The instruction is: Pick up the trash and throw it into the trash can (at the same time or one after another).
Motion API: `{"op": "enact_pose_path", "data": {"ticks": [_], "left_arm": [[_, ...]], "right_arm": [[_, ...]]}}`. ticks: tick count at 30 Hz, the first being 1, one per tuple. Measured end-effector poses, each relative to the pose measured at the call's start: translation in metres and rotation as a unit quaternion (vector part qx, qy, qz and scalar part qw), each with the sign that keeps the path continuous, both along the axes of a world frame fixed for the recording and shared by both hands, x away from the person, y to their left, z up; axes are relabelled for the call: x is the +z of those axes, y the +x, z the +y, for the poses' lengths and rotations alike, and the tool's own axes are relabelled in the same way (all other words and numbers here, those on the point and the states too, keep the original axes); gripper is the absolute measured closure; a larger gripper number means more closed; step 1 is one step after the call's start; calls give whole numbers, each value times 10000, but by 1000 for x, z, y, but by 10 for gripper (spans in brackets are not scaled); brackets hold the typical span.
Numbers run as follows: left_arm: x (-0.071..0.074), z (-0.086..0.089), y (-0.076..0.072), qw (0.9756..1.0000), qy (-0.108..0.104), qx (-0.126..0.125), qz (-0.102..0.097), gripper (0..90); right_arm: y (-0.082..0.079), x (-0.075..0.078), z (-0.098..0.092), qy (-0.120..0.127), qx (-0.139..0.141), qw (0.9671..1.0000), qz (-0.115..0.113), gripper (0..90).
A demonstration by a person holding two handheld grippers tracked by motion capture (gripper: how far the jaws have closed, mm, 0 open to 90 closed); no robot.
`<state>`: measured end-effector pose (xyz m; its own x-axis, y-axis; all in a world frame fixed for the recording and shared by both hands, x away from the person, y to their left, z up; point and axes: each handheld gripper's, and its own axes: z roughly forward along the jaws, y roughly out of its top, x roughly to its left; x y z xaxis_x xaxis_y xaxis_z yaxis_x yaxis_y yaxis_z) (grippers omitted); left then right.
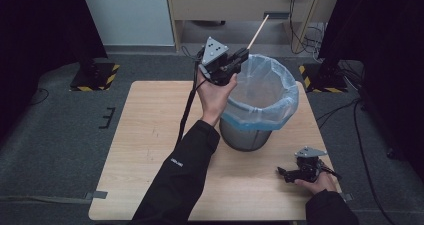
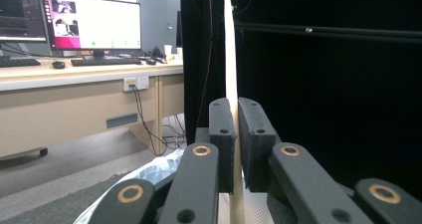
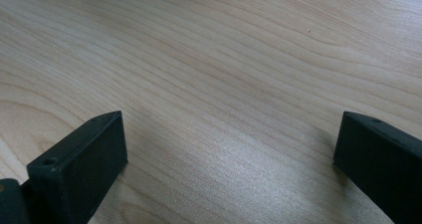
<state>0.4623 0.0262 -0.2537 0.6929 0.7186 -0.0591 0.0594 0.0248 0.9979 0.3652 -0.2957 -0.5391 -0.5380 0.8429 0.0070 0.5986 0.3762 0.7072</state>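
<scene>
A thin pale wooden stick (image 1: 258, 32) is clamped in my left gripper (image 1: 242, 53), which is raised over the near-left rim of a grey bin lined with a blue plastic bag (image 1: 262, 102). In the left gripper view the stick (image 2: 229, 50) rises straight up between the two black pads (image 2: 222, 129), which press on it, and part of the bag (image 2: 154, 171) shows below. My right gripper (image 1: 284, 173) rests low on the wooden table (image 1: 150, 150) at the front right. Its jaws stand wide apart in the right gripper view (image 3: 229, 159), with bare wood between them.
The bin stands right of the table's middle. A desk (image 2: 74, 84) with monitors and a keyboard is beyond the table, with cables on the floor under it. Black curtains hang at both sides. Dark stands with yellow-black stripes (image 1: 95, 77) sit on the carpet.
</scene>
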Motion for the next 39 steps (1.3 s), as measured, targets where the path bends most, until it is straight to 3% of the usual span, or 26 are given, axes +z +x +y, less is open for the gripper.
{"op": "enact_pose_path", "data": {"ticks": [6, 14, 25, 31, 39], "left_arm": [[-7, -9, 11, 9999, 128, -65, 20, 850], [-9, -2, 9, 9996, 117, -189, 145, 691], [1, 55, -25, 9996, 245, -87, 87, 535], [-10, 92, -42, 9984, 544, 90, 152, 488], [-36, 132, -65, 9964, 722, 313, 299, 443]], "right_arm": [[0, 0, 0, 0, 1, 10000, -1, 6], [0, 0, 0, 2, 0, 10000, 1, 6], [0, 0, 0, 1, 0, 10000, 2, 6], [0, 0, 0, 5, -6, 10000, 7, 6], [0, 0, 0, -4, -8, 10000, 16, 7]]}}
